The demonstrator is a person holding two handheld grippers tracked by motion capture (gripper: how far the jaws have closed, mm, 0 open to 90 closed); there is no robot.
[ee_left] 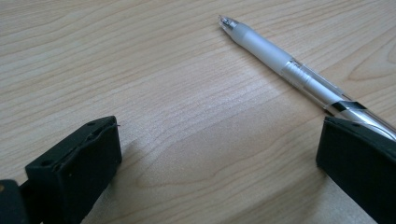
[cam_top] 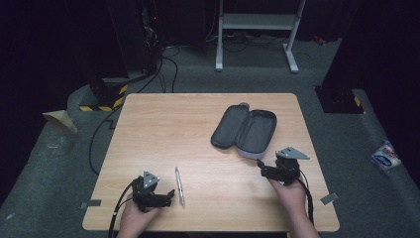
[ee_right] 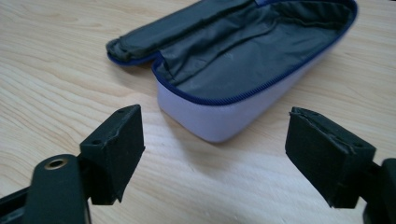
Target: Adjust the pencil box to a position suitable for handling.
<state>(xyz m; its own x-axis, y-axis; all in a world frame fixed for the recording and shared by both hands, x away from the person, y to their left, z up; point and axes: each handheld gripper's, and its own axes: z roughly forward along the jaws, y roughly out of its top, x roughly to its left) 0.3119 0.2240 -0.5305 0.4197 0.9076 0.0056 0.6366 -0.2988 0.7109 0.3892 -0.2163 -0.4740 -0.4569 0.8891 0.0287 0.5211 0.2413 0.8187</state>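
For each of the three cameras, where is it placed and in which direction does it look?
High view: above the person's side, looking forward and down on the table; both hands, left gripper and right gripper show.
Left gripper view: rides the left gripper, looking along its open jaws at the pen.
Right gripper view: rides the right gripper, looking along its open jaws at the open pencil case.
Shared: pen and pencil case also appear in the high view.

Clear plastic pen, matt wood table
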